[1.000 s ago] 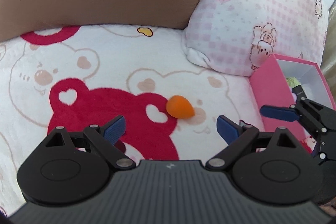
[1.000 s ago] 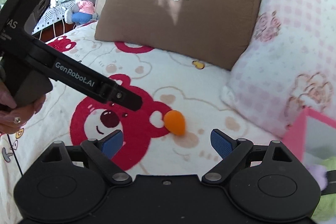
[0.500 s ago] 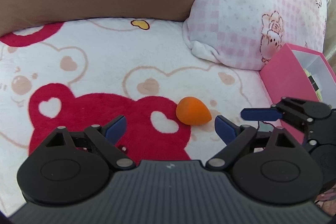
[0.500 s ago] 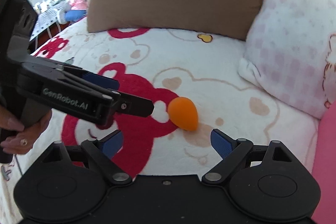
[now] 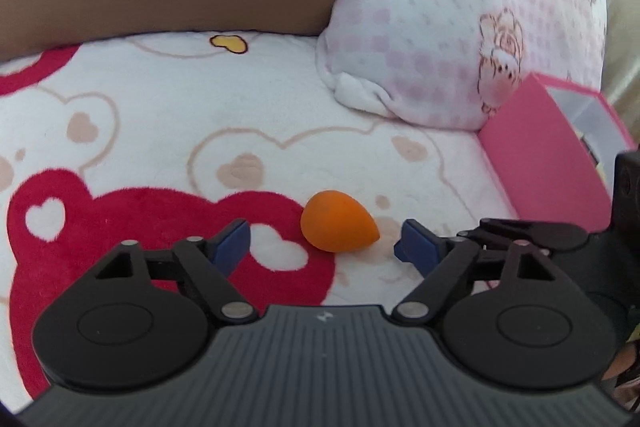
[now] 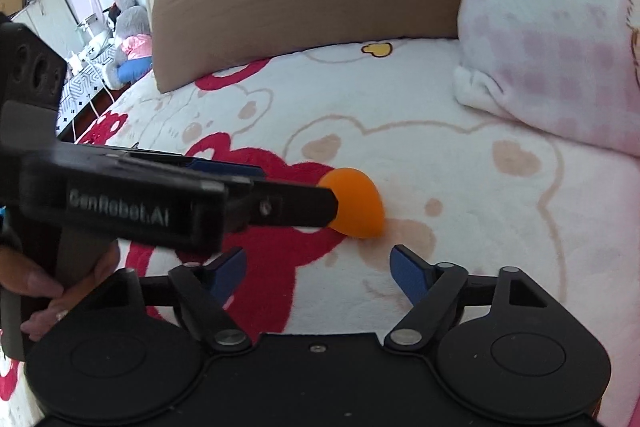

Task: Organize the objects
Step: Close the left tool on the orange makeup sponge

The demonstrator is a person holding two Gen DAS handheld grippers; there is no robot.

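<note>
The left tool is low over the bed, and its blue pads are closing in. The orange sponge lies on the fluffy bear blanket, just past the pads and a bit to the right of the middle. The pads do not touch it yet, so this tool holds nothing.

I think the step now is picking up the sponge. Next, the left tool should go a little more forward, so the pads sit on both sides of the sponge, and then squeeze softly. It is round and may roll away.

The pink box stands at the right, by the pink pillow. That is likely where the sponge goes.

The right tool is closing too, with nothing in it.

A second ago both tools were higher and wider open. The sponge looked smaller and farther off. It lies on the same spot of the blanket.
</note>
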